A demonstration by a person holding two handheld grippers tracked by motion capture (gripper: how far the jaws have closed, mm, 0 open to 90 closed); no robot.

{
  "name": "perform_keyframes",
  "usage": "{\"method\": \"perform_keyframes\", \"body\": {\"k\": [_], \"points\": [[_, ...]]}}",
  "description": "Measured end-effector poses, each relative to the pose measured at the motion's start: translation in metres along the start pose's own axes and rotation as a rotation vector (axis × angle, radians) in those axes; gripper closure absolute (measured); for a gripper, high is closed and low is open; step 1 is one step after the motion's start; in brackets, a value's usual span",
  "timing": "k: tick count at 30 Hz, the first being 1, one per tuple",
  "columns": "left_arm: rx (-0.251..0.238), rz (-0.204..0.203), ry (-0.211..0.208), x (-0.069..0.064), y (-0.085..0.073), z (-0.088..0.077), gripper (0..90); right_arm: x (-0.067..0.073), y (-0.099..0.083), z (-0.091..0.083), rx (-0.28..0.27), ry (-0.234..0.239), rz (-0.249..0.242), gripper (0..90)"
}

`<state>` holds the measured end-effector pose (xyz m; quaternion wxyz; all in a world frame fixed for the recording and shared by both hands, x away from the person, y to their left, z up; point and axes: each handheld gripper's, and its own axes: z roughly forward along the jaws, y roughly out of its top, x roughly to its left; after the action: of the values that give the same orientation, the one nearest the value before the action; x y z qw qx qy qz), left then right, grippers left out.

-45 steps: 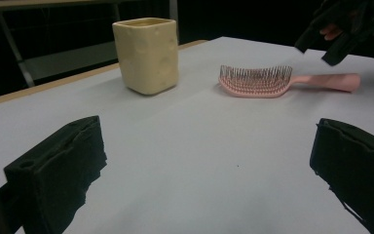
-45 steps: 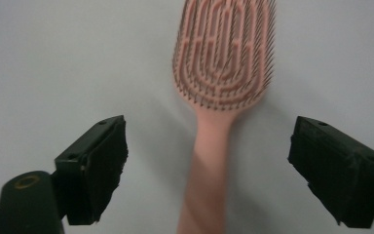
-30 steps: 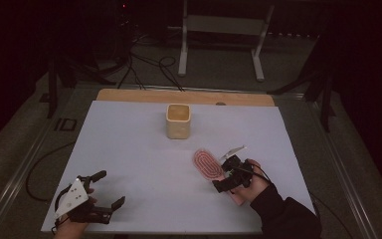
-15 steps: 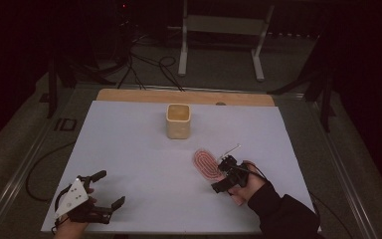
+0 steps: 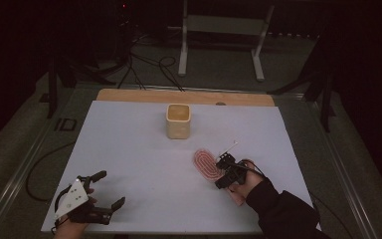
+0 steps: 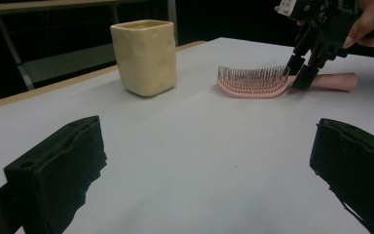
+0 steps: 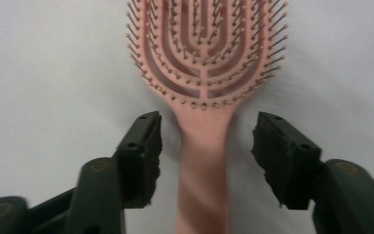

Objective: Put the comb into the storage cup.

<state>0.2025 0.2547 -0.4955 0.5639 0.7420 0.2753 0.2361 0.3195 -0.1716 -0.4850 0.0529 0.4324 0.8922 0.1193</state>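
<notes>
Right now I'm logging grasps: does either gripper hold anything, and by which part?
Nothing is held yet. The right gripper straddles the pink hairbrush at the top of its handle; its jaws have just been closing, with gaps on both sides. The left gripper is open over bare table.

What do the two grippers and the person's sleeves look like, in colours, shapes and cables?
Both grippers are black with two blocky jaws. The left gripper carries a grey three-cornered plate on top. The right gripper trails a thin dark cable. The right arm wears a black sleeve.
</notes>
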Motion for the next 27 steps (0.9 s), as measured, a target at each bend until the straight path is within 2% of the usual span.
{"method": "perform_keyframes", "body": {"k": [7,11,14,18,23,27], "points": [[-0.006,0.003,-0.001,0.000,0.001,-0.001,0.0,0.001,0.006,0.003,0.050,-0.007,0.002,58.1],[-0.006,0.002,-0.002,0.000,0.000,0.000,0.0,0.003,0.010,0.007,0.083,0.009,0.011,64.4],[-0.006,0.003,-0.002,0.000,0.000,-0.001,0.0,0.002,0.011,0.007,0.092,0.003,0.009,65.6],[-0.005,-0.005,-0.003,0.000,0.000,0.000,0.0,0.001,0.012,0.007,0.107,0.019,0.023,66.7],[-0.005,-0.008,-0.004,0.000,0.000,0.000,0.0,0.003,0.010,0.008,0.096,-0.004,0.001,67.9],[-0.003,-0.007,-0.002,0.000,-0.001,0.000,0.0,0.002,0.007,0.007,0.072,0.005,0.013,69.2]]}}
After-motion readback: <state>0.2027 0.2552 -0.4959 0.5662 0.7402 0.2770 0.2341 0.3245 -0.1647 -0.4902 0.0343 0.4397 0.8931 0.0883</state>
